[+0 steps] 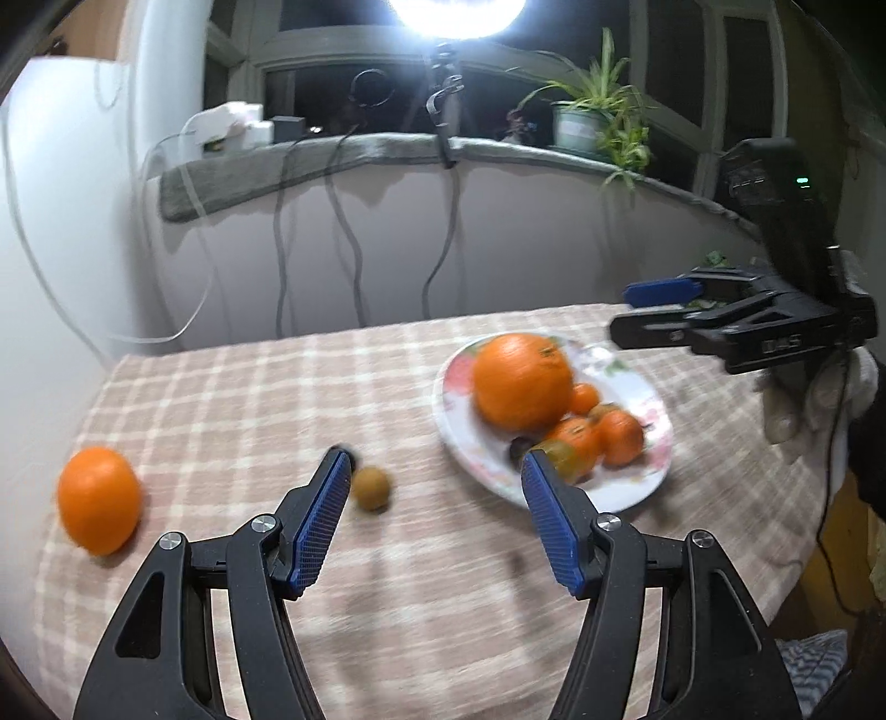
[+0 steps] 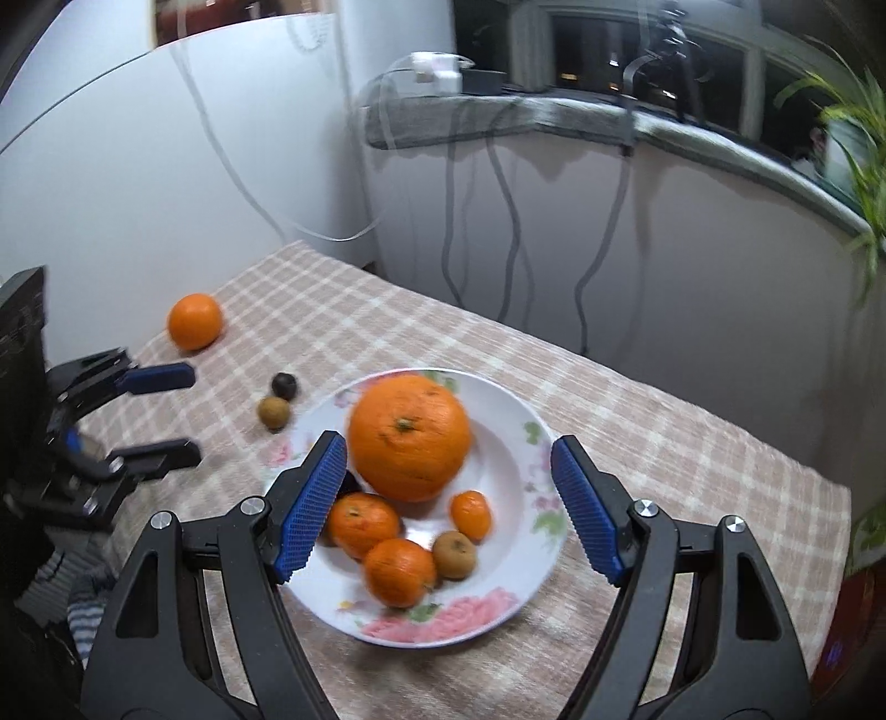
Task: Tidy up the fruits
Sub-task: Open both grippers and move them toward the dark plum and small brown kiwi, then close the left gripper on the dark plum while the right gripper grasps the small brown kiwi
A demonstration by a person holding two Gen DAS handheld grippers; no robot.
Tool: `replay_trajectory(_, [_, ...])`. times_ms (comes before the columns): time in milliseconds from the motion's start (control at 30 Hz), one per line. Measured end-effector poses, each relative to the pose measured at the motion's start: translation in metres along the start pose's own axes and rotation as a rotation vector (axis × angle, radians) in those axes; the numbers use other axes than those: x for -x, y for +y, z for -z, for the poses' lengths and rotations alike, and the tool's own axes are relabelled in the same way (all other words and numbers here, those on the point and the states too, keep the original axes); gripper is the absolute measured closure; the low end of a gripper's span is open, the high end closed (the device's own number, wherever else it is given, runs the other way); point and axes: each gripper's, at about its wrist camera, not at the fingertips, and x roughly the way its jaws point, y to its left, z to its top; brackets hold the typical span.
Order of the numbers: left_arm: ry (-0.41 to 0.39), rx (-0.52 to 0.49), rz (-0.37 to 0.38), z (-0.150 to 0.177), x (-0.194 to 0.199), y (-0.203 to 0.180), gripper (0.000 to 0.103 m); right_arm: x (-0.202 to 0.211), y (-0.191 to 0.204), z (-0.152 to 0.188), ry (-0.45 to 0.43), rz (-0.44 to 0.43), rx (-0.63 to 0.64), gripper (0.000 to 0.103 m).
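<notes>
Left view: the left claw (image 1: 434, 471) is wide open and holds nothing. A small brown fruit (image 1: 372, 487) lies just by its left finger. An orange (image 1: 99, 499) sits far left on the cloth (image 1: 221, 399).

Right view: the right claw (image 2: 448, 451) is wide open and empty, above the plate (image 2: 515, 421) of fruit with the big orange (image 2: 410, 435).

A lamp (image 1: 457, 14) above the sill blows out to white glare in the left view, and the windows (image 2: 587, 50) are dark. Both views smear with motion blur, worst on the plate (image 2: 520, 443). Fisheye bends the sill (image 1: 387, 147), and corners go black.
</notes>
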Motion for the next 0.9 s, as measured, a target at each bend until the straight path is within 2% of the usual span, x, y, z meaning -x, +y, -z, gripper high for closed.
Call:
replay_trajectory(167, [0.033, 0.027, -0.035, 0.011, -0.003, 0.024, 0.040, -0.006, 0.022, -0.007, 0.004, -0.050, 0.050, 0.024])
replay_trajectory(300, [0.054, 0.071, -0.023, 0.014, -0.008, 0.041, 0.049, -0.013, 0.042, -0.011, 0.015, -0.081, 0.096, 0.025])
replay_trajectory(367, [0.063, 0.087, -0.013, 0.016, -0.010, 0.048, 0.052, -0.019, 0.052, -0.013, 0.027, -0.101, 0.117, 0.031])
replay_trajectory(500, [0.076, 0.116, 0.031, 0.012, -0.017, 0.059, 0.064, -0.033, 0.072, -0.016, 0.056, -0.134, 0.166, 0.037])
replay_trajectory(567, [0.088, 0.140, 0.058, 0.009, -0.023, 0.066, 0.065, -0.042, 0.084, -0.017, 0.079, -0.146, 0.203, 0.045])
replay_trajectory(767, [0.133, 0.173, 0.116, 0.001, -0.043, 0.080, 0.071, -0.075, 0.109, -0.019, 0.156, -0.173, 0.279, 0.059])
replay_trajectory(900, [0.162, 0.192, 0.157, -0.002, -0.056, 0.087, 0.073, -0.093, 0.121, -0.022, 0.191, -0.183, 0.321, 0.062])
